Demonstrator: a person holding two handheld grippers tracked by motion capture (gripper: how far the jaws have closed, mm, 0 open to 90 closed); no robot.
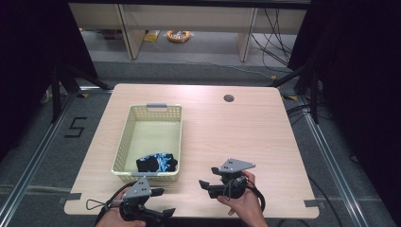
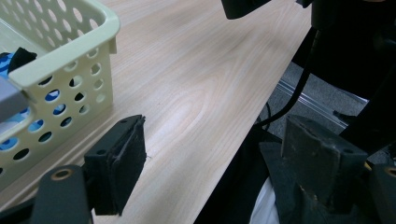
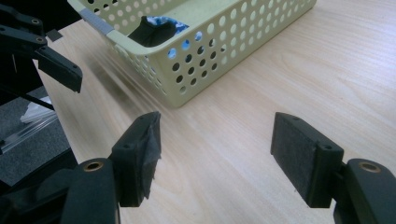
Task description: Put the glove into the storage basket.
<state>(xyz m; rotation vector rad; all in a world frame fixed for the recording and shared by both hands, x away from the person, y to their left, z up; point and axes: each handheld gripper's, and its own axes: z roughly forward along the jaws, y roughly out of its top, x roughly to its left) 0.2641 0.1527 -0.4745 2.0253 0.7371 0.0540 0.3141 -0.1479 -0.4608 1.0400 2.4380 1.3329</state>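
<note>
Black-and-blue cloth [image 1: 157,163] already sitting in basket [image 1: 124,142], left gripper [image 2: 212,161] and right gripper [image 3: 215,156] both wide open, empty, nothing else left on worktop [image 1: 236,137] — looks pretty much done.

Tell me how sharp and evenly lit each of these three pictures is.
High view: table bright and evenly lit, surroundings black. Left gripper view: basket slightly soft, a pale sheen on the wood, darkness beyond the table edge. Right gripper view: basket sharp, faint streaky blur beside its corner.

A pale wooden table [image 1: 246,137] carries a yellow-green perforated basket [image 1: 124,142] near its left side.
</note>
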